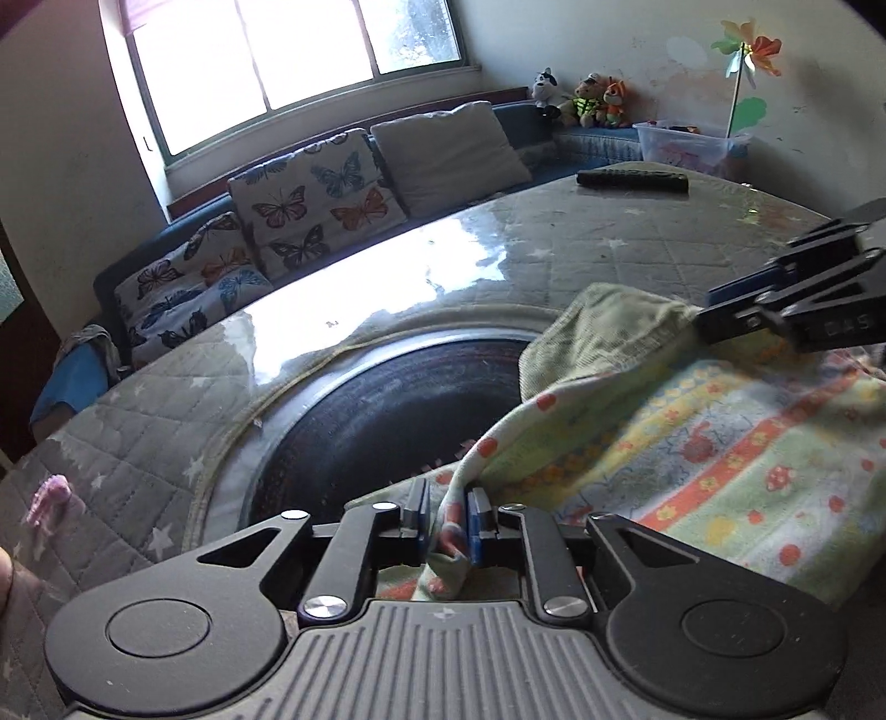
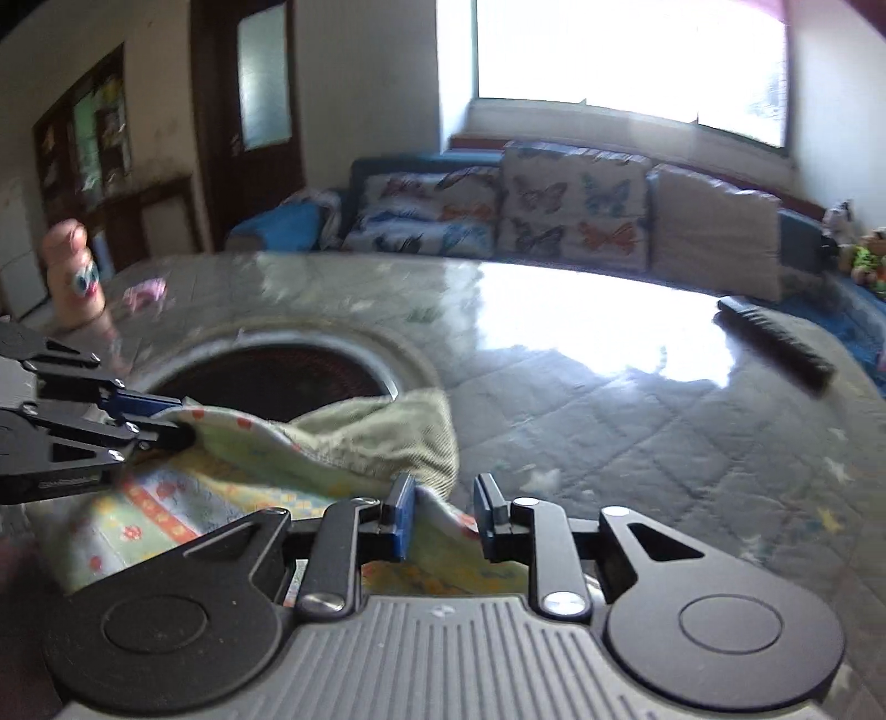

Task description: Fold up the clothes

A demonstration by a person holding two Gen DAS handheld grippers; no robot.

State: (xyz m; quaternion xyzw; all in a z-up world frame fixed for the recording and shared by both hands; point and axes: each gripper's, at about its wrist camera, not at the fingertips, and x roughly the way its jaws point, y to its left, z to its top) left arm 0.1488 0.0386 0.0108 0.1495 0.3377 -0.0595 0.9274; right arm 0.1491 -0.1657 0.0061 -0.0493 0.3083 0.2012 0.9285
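both grippers sit at the folded edge of the patterned cloth (image 1: 692,443): left gripper (image 1: 447,518) narrowly parted with a corner loose between its pads, right gripper (image 2: 446,512) parted wider, cloth against one pad. it looks like release after a fold; next, withdraw without dragging it.

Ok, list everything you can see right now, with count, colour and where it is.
cloth: one, green with orange and yellow print, on the table, partly over the dark round inset
table: one, grey quilted cover with stars
round inset: one, dark, table centre
remote: one, black, far table edge
cushions: several, butterfly print and plain beige, on the sofa
soft toys: three, ledge by the window
pinwheel: one, multicoloured, far corner
left gripper: black, cloth edge between its fingers
right gripper: black, cloth edge between its fingers
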